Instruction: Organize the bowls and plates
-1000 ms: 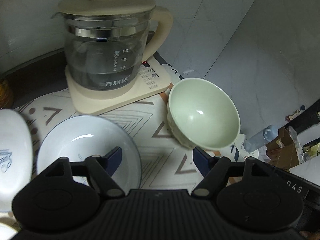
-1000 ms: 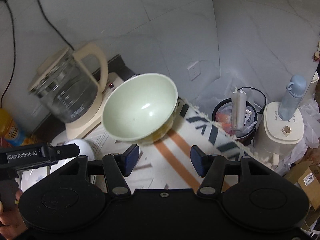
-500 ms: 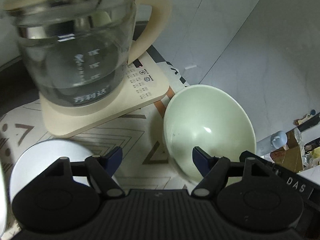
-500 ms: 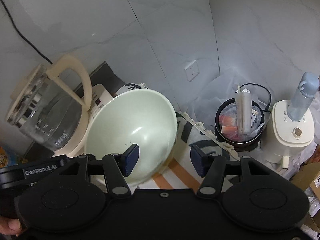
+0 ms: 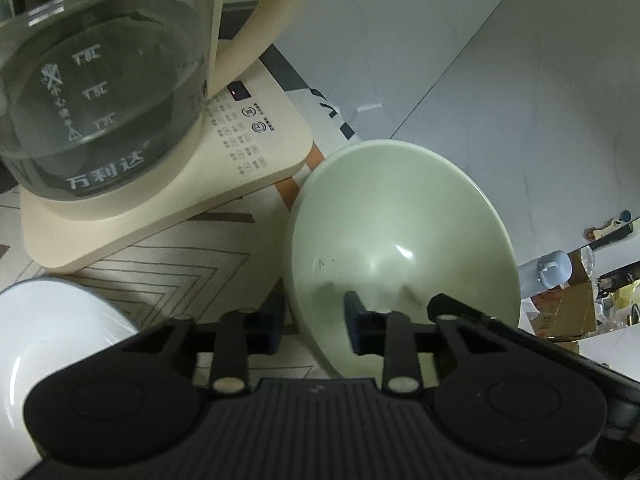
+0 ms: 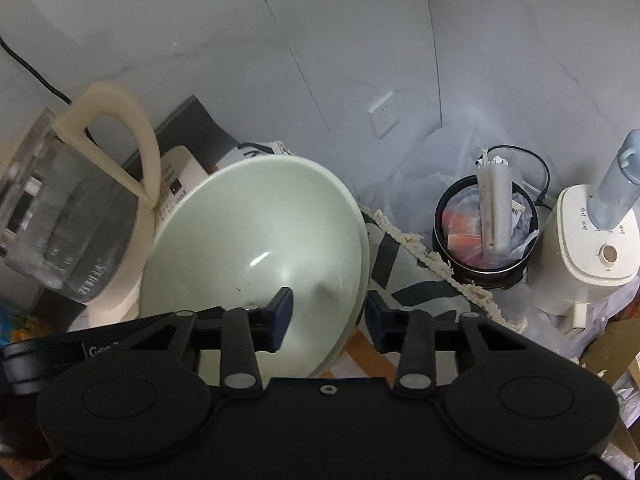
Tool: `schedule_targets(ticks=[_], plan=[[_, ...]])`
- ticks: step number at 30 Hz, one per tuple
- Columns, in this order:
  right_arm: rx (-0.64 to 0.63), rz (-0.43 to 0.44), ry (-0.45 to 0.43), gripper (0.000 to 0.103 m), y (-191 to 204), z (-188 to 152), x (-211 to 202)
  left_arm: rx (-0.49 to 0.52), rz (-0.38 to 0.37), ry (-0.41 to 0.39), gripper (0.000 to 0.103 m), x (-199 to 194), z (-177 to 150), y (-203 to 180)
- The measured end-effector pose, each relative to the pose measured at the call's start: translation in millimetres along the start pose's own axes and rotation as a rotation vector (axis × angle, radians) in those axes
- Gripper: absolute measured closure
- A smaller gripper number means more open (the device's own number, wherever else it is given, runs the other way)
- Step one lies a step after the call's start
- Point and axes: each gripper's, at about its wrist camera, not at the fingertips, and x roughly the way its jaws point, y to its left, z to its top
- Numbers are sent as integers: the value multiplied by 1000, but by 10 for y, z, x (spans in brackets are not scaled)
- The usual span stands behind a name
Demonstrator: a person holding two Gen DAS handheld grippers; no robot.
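A home kitchen corner: a glass kettle (image 5: 92,92) on its cream base at upper left, bowls on a patterned cloth (image 5: 168,264), tiled walls (image 6: 320,40) with a socket (image 6: 384,114), a full bin (image 6: 486,232) at right.

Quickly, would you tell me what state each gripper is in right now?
Left gripper: fingers have just been closing, now straddling the rim of the green bowl; grip apparently shut on it.
Right gripper: likewise closing, clamped across the opposite rim.
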Motion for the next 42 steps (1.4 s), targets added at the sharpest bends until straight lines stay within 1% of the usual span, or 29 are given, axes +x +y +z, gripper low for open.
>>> schedule_targets(ticks=[1,2,3,4,11,23,27,33,42], plan=[[-11,-14,5,72,13,-7,32,-3,-1,32,82,16,0,4],[-19,-25,10,79,17,-12,66,-4,4,33,86,18,-7,12],[-23,-37,14,83,8,-19,93,-8,6,34,87,19,-11,22],[-24,-49,15,90,-6,-29,103,-11,2,36,89,9,-14,32],[-41,-46,-7,90,21,-64,-9,-3,3,32,89,-146,-57,33],[-86,-19,-52,90,142,-168,-409,-16,14,-37,89,-662,-222,19],[-91,4,-73,90,157,-209,-565,-15,32,-61,89,-881,-322,-24],[-121,38,-106,90,197,-303,-866,-44,31,-110,89,-1260,-513,-47],[-163,81,-129,90,280,-490,-1202,-87,43,-149,89,-1632,-831,-1]])
